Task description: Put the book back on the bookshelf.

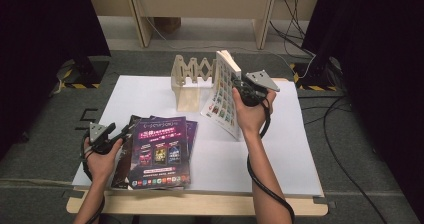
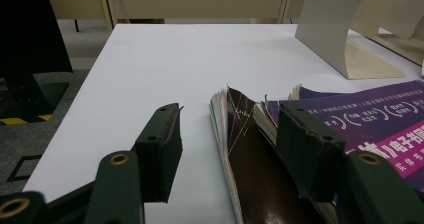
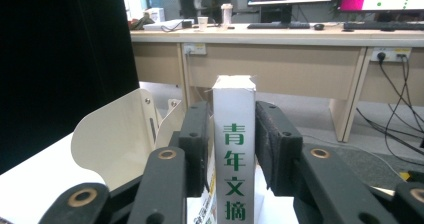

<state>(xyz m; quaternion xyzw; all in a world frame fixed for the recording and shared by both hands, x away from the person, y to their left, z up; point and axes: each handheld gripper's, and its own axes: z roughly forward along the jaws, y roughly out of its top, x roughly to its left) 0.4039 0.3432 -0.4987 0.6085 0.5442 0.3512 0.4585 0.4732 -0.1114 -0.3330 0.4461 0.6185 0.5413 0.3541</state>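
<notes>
Right gripper (image 3: 231,149), jaws loosely flanking the upright book (image 3: 234,159), should release only once it leans on the rack (image 1: 192,81); left gripper (image 2: 227,149) spread.

Between the right gripper (image 3: 231,149) fingers (image 3: 195,144), the white book (image 3: 234,149) is cut off by the picture's bottom edge. Right of the left gripper (image 2: 227,144) fingers (image 2: 162,149), the purple magazines (image 2: 360,119) run past the frame's edge, their small print unreadable.
</notes>
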